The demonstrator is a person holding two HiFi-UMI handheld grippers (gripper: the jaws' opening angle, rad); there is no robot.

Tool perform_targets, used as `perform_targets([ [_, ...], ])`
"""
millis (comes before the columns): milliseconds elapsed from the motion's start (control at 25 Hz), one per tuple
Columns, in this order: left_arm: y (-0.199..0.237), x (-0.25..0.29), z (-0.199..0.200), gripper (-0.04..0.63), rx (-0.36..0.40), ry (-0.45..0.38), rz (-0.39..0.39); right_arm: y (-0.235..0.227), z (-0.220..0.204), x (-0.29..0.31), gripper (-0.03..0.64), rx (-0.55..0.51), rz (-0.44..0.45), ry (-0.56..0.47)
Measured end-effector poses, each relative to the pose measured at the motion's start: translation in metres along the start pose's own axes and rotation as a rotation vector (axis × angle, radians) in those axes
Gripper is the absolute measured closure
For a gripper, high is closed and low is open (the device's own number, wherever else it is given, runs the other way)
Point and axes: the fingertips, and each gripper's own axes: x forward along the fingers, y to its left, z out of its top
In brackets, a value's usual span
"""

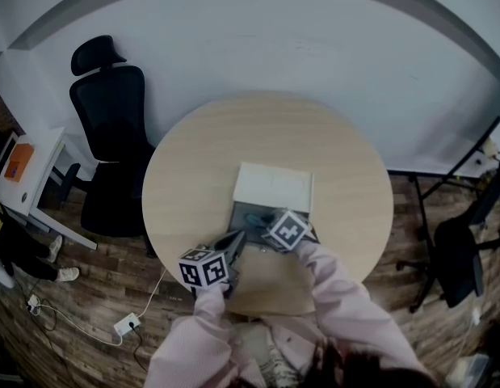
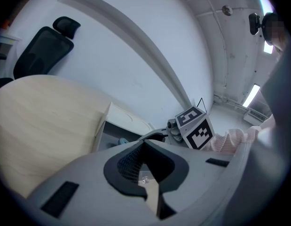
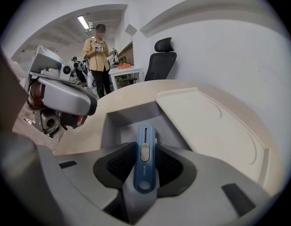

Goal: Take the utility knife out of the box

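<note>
A grey box (image 1: 242, 212) stands open on the round wooden table (image 1: 193, 160), with its white lid (image 1: 274, 187) laid back on the far side. My right gripper (image 1: 266, 221) reaches down over the box and is shut on the blue utility knife (image 3: 144, 159). The knife lies lengthwise between the dark pads (image 3: 118, 164), its tip pointing toward the box's inside (image 3: 114, 126). My left gripper (image 1: 236, 241) hangs beside the box's near left corner, its jaws (image 2: 144, 145) together with nothing between them. It also shows at the left of the right gripper view (image 3: 89, 105).
A black office chair (image 1: 112, 128) stands behind the table on the left, and another chair (image 1: 460, 257) to the right. A white desk (image 1: 23, 176) and a power strip (image 1: 124, 324) are at the left. A person (image 3: 99, 55) stands far back.
</note>
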Motion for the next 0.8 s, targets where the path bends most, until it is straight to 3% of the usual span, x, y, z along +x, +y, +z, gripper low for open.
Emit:
perform_targets([
  [280,-0.003,-0.003,0.000,0.591,0.024,0.007,-0.002,-0.013,-0.006,-0.006,0.486,0.084,-0.037,-0.079],
  [800,-0.012,-0.005,0.001,0.591,0.071,0.010,-0.014,0.001,0.016,-0.043,0.486,0.219,0.025,-0.315],
])
